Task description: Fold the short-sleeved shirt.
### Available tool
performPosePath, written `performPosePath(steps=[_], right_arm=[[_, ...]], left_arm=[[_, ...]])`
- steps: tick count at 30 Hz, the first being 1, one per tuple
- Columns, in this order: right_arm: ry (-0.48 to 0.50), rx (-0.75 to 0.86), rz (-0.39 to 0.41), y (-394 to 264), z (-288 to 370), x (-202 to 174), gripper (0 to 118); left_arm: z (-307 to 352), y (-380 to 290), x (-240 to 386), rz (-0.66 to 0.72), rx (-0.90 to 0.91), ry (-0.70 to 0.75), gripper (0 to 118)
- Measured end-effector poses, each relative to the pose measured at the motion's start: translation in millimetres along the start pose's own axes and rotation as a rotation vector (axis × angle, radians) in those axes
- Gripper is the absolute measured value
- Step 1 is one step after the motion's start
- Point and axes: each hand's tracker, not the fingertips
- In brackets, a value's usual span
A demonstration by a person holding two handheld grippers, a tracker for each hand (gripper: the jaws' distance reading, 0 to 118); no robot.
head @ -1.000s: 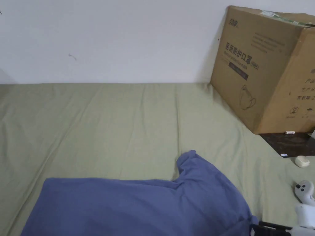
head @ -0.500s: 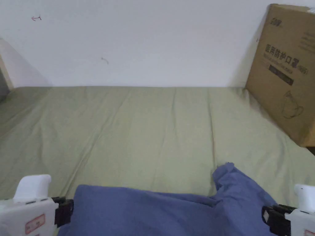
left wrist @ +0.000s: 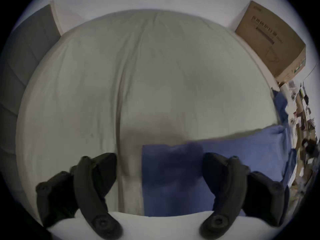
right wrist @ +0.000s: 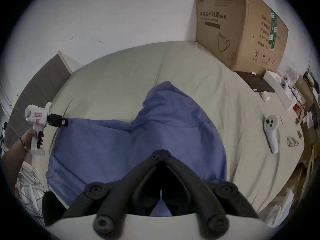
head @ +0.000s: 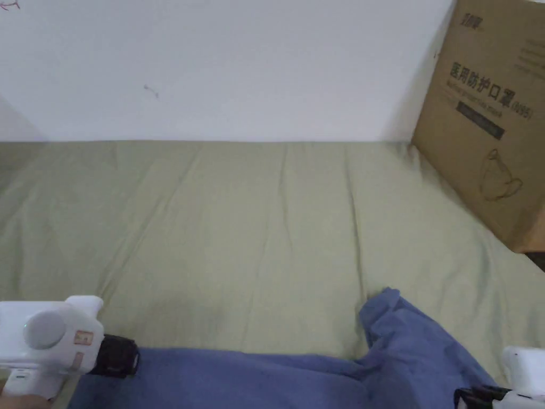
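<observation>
A blue short-sleeved shirt point(head: 404, 351) lies spread on the green sheet point(head: 239, 223), one sleeve pointing toward the wall. In the right gripper view the shirt point(right wrist: 121, 139) spreads out ahead of my right gripper point(right wrist: 160, 152), whose jaws are shut on the fabric at its near right part. The right gripper point(head: 460, 397) also peeks in at the head view's bottom right. My left gripper point(left wrist: 159, 159) is open, jaws wide apart, straddling the shirt's left corner point(left wrist: 173, 174). From the head view the left gripper point(head: 133, 359) sits at that corner, as it does in the right gripper view point(right wrist: 65, 122).
A big cardboard box point(head: 489, 106) stands at the back right against the white wall. A white controller point(right wrist: 271, 133) and small items lie on the sheet to the right. A grey padded panel point(right wrist: 34, 88) borders the left side. Wide bare sheet stretches beyond the shirt.
The head camera has swung left and tilted. The left gripper has come into view at the shirt's left corner. The right gripper stays at the shirt's right side.
</observation>
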Motion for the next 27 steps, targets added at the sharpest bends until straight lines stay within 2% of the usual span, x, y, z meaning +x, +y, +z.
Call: performPosePath(steps=[1, 2, 3, 4, 5, 7, 8, 10, 11, 13, 14, 19, 20, 21, 22, 23, 24, 25, 26, 27], right_arm=[[0.002, -0.004, 0.003, 6, -3, 4, 0], [0.004, -0.006, 0.006, 13, -7, 9, 0], [0.009, -0.008, 0.007, 20, -12, 13, 0], [0.016, -0.01, 0.005, 31, -18, 19, 0], [0.019, -0.006, 0.0, 42, -25, 25, 0], [0.019, 0.008, -0.003, 63, -43, 34, 0], [0.021, 0.014, 0.0, 75, -54, 38, 9], [0.013, 0.019, 0.004, 100, -79, 48, 93], [0.001, -0.011, 0.0, 113, -98, 53, 116], [0.008, -0.007, -0.041, 131, -125, 63, 116], [0.001, -0.07, -0.032, 138, -140, 67, 116], [-0.038, -0.279, -0.104, 142, -200, 85, 113], [-0.032, -0.319, -0.093, 136, -204, 85, 110], [-0.031, -0.341, -0.07, 132, -204, 83, 94], [-0.102, -0.321, 0.022, 130, -198, 75, 84], [-0.071, -0.286, 0.078, 130, -186, 68, 79], [-0.052, -0.282, 0.089, 131, -181, 65, 50], [-0.035, -0.275, 0.093, 129, -171, 62, 9], [-0.053, -0.232, 0.114, 131, -158, 59, 0], [-0.033, -0.212, 0.1, 133, -142, 60, 0]], left_arm=[[9, -2, 2, -0.076, 0.044, 0.039, 93], [19, -5, 2, -0.111, 0.073, 0.035, 77], [28, -7, -1, -0.114, 0.081, 0.011, 33], [37, -16, 9, -0.105, 0.087, 0.033, 13], [47, -19, 8, -0.111, 0.098, 0.033, 5], [63, -26, 6, -0.048, 0.126, -0.096, 5], [74, -30, 10, -0.041, 0.154, -0.084, 5], [94, -35, 10, -0.054, 0.203, -0.06, 5], [104, -39, 13, -0.052, 0.231, -0.061, 5], [120, -46, 13, -0.039, 0.264, -0.076, 4], [127, -49, 12, -0.027, 0.277, -0.081, 5], [141, -60, 14, -0.023, 0.274, -0.076, 4], [139, -60, 19, -0.026, 0.268, -0.072, 4], [140, -62, 19, -0.026, 0.264, -0.068, 4], [140, -63, 18, -0.025, 0.252, -0.069, 4], [139, -64, 19, -0.029, 0.247, -0.064, 4], [138, -64, 21, -0.031, 0.247, -0.06, 4], [139, -67, 21, -0.033, 0.248, -0.058, 4], [141, -70, 20, -0.028, 0.248, -0.057, 4], [143, -73, 20, -0.004, 0.255, -0.061, 4]])
